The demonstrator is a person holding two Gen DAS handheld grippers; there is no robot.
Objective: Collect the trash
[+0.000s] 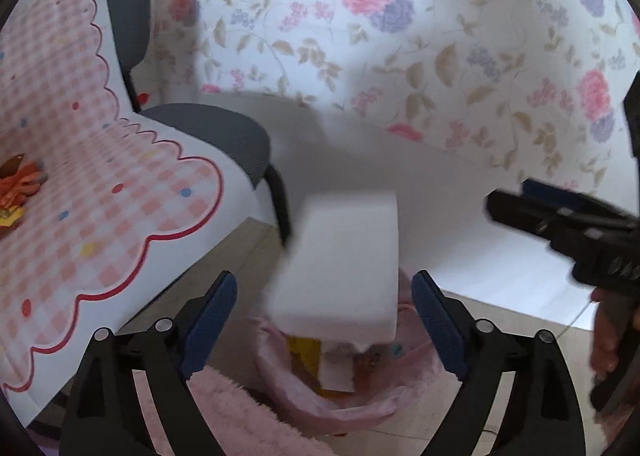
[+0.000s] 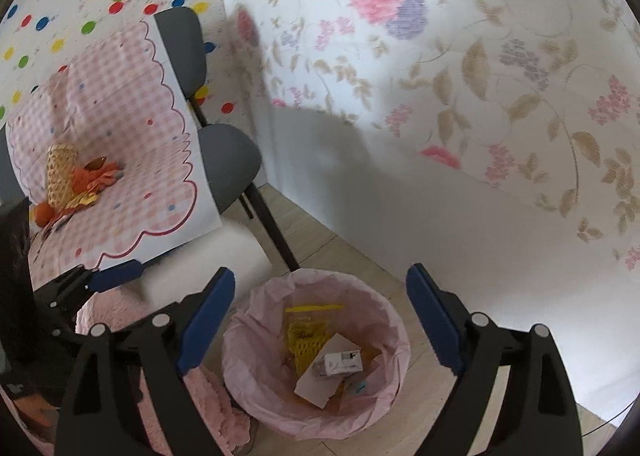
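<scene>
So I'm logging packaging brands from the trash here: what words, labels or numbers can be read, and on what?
None can be read.
Small white box in the pink-lined bin: dark print marks, too blurred to read.
Yellow bag in the bin: dark print, too small to read.
White foam block above the bin: blank, no text.

A home, by the look of a dining corner: floral wallpaper (image 2: 460,68) meets a tiled floor (image 2: 344,252). A grey chair (image 2: 224,160) stands at the edge of a table under a pink gingham tablecloth (image 2: 120,128), with a pink-lined waste bin (image 2: 248,388) nearby.
</scene>
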